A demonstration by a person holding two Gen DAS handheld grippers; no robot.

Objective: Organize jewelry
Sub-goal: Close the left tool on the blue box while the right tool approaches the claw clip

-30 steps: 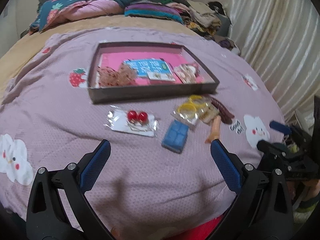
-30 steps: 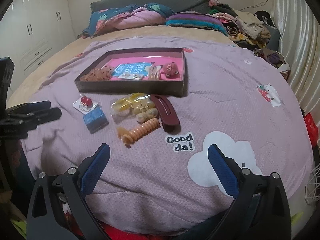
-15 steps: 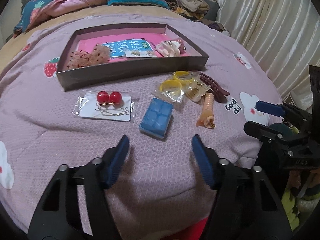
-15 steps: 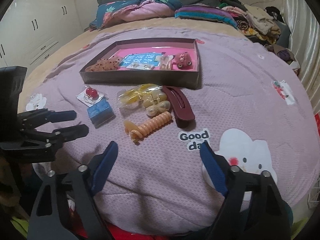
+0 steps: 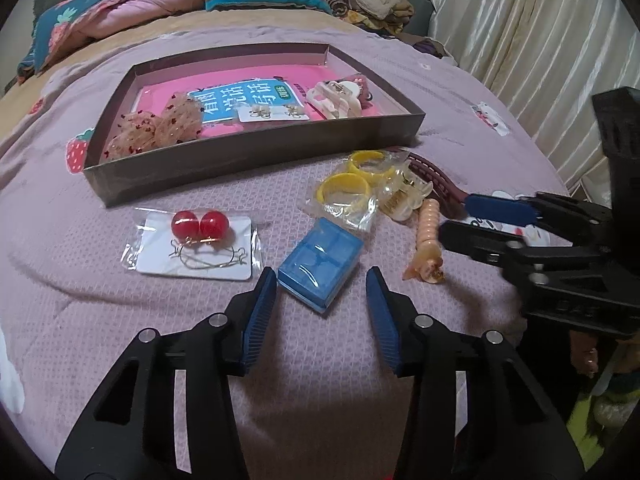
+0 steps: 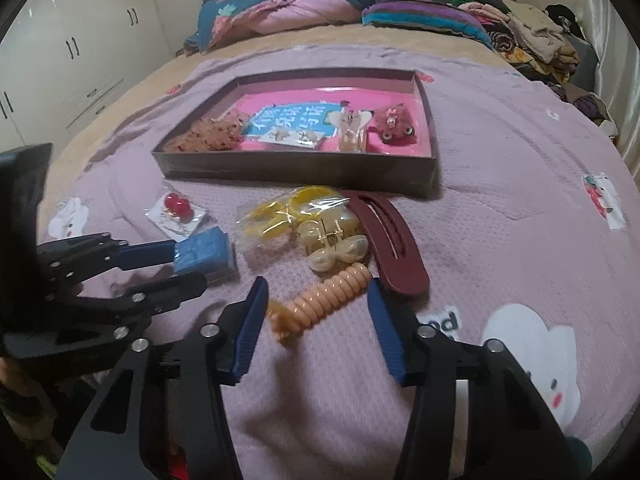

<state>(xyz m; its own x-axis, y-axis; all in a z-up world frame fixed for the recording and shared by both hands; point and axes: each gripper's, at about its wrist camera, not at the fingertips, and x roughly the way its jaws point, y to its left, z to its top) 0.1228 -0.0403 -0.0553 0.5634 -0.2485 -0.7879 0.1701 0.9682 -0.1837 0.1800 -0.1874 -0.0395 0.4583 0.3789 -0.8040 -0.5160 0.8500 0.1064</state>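
Note:
A brown tray with a pink floor holds scrunchies, an earring card and a cream claw clip. In front of it lie a red ball earring card, a blue box, bagged yellow rings, a cream clip, an orange spiral clip and a maroon clip. My left gripper is open, its fingers either side of the blue box's near end. My right gripper is open around the orange spiral clip.
The items lie on a lilac bed cover with cloud prints. Pillows and piled clothes sit at the bed's head. Curtains hang on the right; white wardrobes stand on the left.
Both grippers moved forward and down toward the loose items and narrowed. The left now brackets the blue box; the right now brackets the orange spiral clip.

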